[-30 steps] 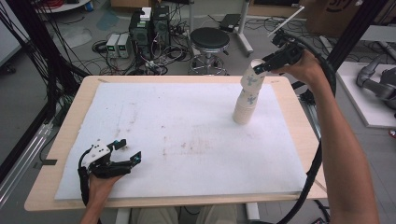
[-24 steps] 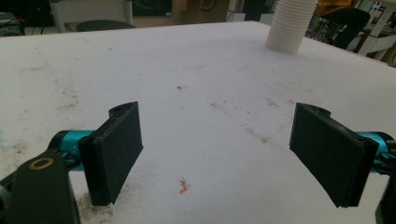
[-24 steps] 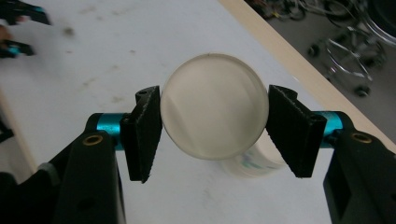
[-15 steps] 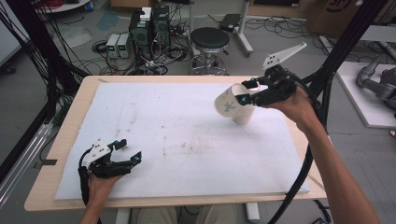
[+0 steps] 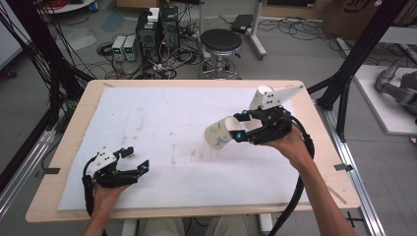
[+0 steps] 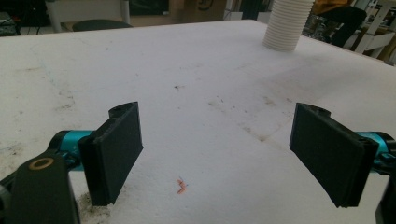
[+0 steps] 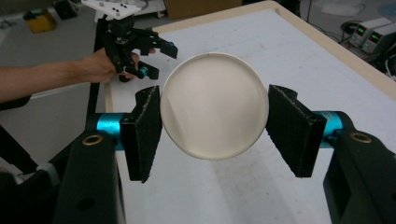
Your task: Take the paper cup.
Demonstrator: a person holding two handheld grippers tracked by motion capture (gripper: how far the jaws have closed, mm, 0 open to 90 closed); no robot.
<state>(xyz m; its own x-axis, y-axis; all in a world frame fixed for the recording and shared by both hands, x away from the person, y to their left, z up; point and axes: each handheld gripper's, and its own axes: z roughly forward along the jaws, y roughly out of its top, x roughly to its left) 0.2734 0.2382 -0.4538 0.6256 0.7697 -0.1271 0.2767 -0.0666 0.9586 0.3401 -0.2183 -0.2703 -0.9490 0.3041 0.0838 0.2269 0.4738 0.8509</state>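
Note:
A white paper cup hangs on its side above the white mat, with my right gripper shut on it. In the right gripper view the cup's round bottom faces the camera, and both black pads press its sides. Behind the right hand stands a stack of white ribbed cups, which the left gripper view has at its far right. My left gripper rests low at the mat's front left. Its jaws stand wide open with nothing between them.
A white foam mat covers most of the wooden table. A small pink scrap lies on the mat between the left jaws. Past the far edge are a black stool, electronics boxes and cables on the floor.
My right gripper has taken one cup off the stack, carried it left and toward the front, and tipped it onto its side. The left gripper has stayed put.

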